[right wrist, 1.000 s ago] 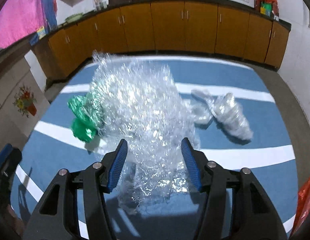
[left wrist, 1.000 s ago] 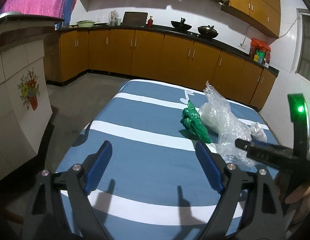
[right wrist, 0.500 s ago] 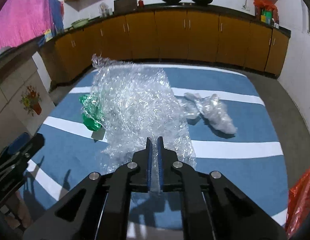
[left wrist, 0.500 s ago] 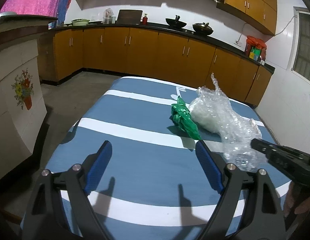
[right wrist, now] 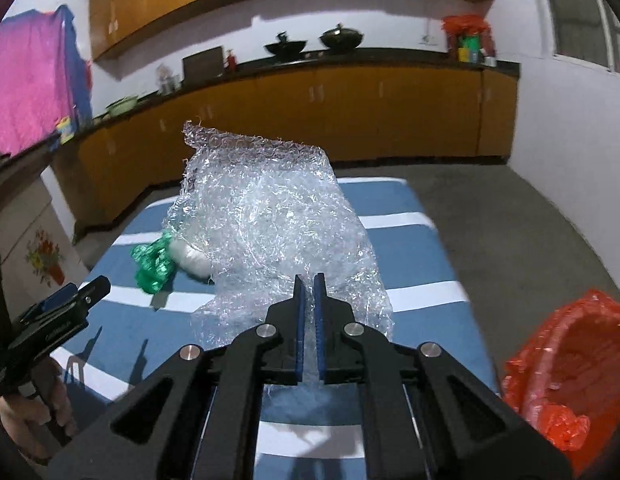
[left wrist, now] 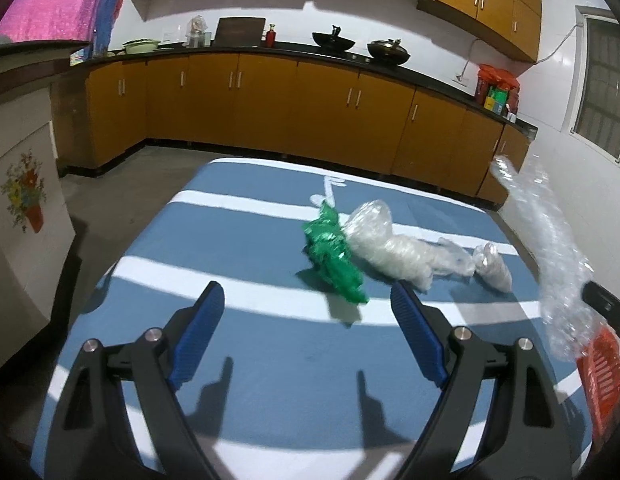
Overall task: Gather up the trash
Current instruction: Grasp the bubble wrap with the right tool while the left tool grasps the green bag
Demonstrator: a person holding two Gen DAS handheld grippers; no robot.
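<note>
The right gripper (right wrist: 309, 280) has its blue ribbed pads pinched together on a crinkled sheet of clear bubble wrap (right wrist: 266, 216), which stands up stiff and glittering above the blue tablecloth with white stripes (right wrist: 394, 196), clear of its surface. The left gripper (left wrist: 310, 304) hangs over the near part of the cloth with its jaws spread wide and nothing between them. Beyond it lie a crumpled green foil wrapper (left wrist: 334, 252), touching a wad of cloudy clear plastic film (left wrist: 390, 244), and just beside that a smaller twisted clear scrap (left wrist: 494, 266). At the table's right edge sits a red ribbed basket lined with a thin orange-red plastic bag (right wrist: 570, 364), open at the top.
</note>
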